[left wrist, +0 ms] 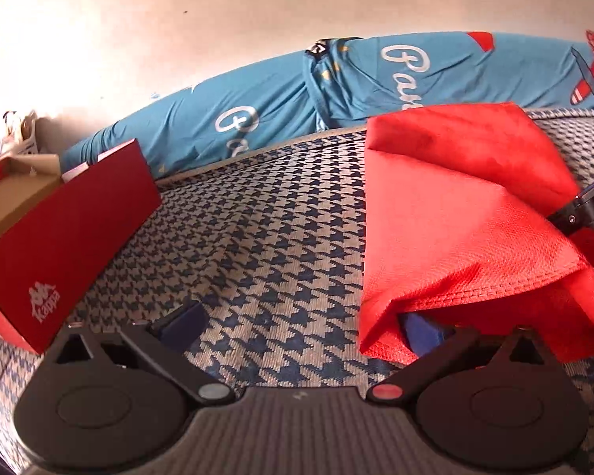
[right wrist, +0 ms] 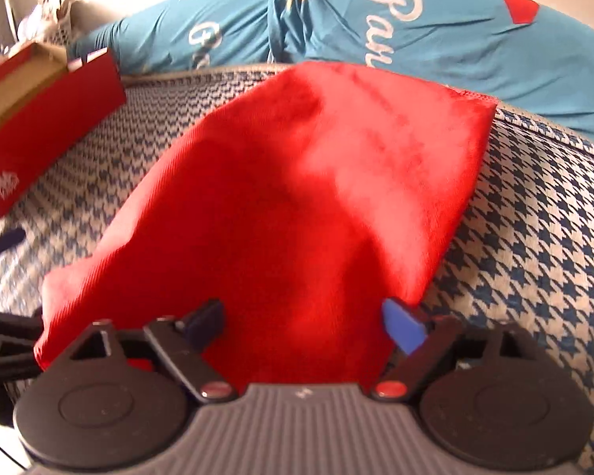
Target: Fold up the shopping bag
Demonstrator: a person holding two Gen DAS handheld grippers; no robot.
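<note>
Red woven bag (right wrist: 281,182), rumpled, on houndstooth cover (left wrist: 257,245).

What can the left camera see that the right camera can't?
Only the left wrist view shows the stitched hem of the red bag, lifted off the bed, and the left hand-held gripper standing wide open, one finger under that bag edge.

Only the right wrist view shows the right hand-held gripper with the bag between its open fingers, and the bag's far corner.

Both show the red shoebox, the blue pillows and the houndstooth blanket.
</note>
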